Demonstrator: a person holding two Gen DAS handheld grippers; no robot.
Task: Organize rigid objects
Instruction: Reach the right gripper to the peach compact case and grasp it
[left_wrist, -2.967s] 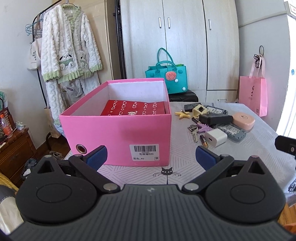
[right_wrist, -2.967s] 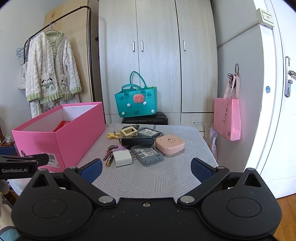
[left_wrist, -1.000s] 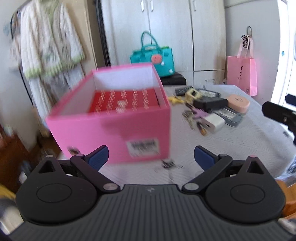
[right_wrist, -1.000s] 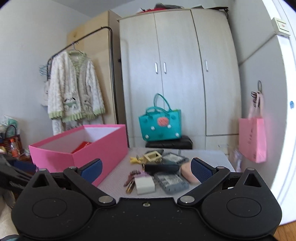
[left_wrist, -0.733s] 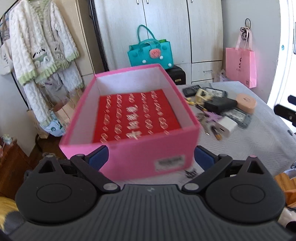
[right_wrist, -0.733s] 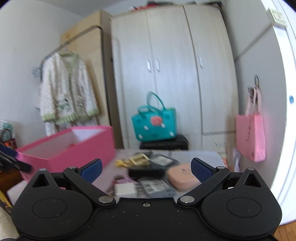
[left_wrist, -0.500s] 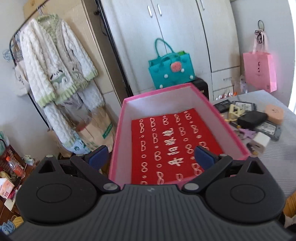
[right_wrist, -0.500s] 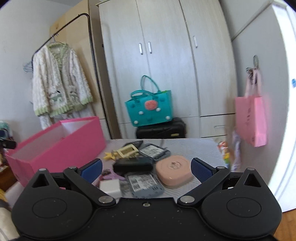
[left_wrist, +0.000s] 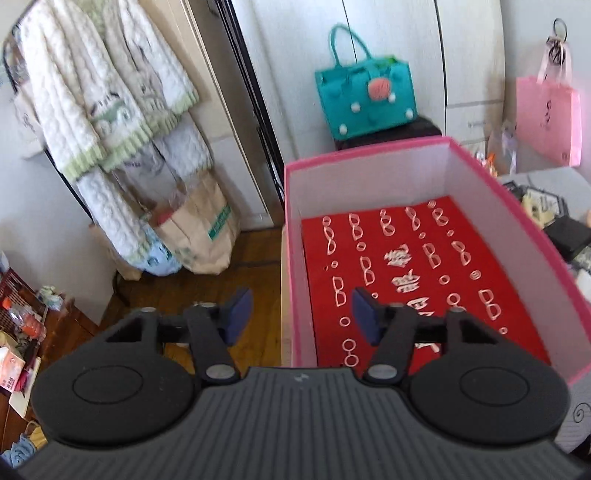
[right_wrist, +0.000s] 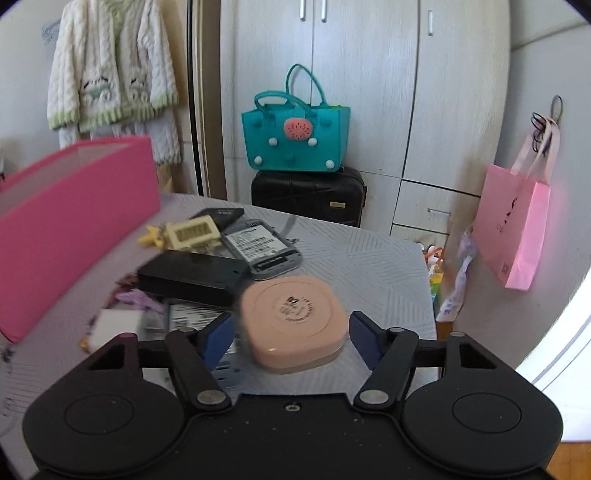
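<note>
The pink box (left_wrist: 480, 206) is seen from above in the left wrist view, and nothing from the pile is found in it yet: only a red patterned sheet (left_wrist: 406, 273) lies across its floor. So the sorting is judged to be at its very start, with 0 items packed.

The left gripper (left_wrist: 299, 314) is straddling the box's left wall, 1 blue pad outside and 1 inside. Its jaws have just been closing, yet a gap is left on each side of the wall, so no pinch is made; the wall is between them, not gripped. A steadying hold on the box looks to be what is being set up.

Over in the right wrist view, the pile is all laid out on the grey table (right_wrist: 369, 258): a pink round-cornered case (right_wrist: 293, 317) nearest, a black block (right_wrist: 192, 275) behind it, a grey device with a label (right_wrist: 262, 247), a cream frame-shaped piece (right_wrist: 194, 232), a white plug (right_wrist: 114, 325) and some blurred small bits to the left. The right gripper (right_wrist: 291, 336) is brought around the pink case, its jaws having just been closing, with the case between them; the pads are spread just wider than it, and no contact is seen.

Everything is left to do: the case is to be gripped, lifted and carried into the box, then the rest of the pile after it.
</note>
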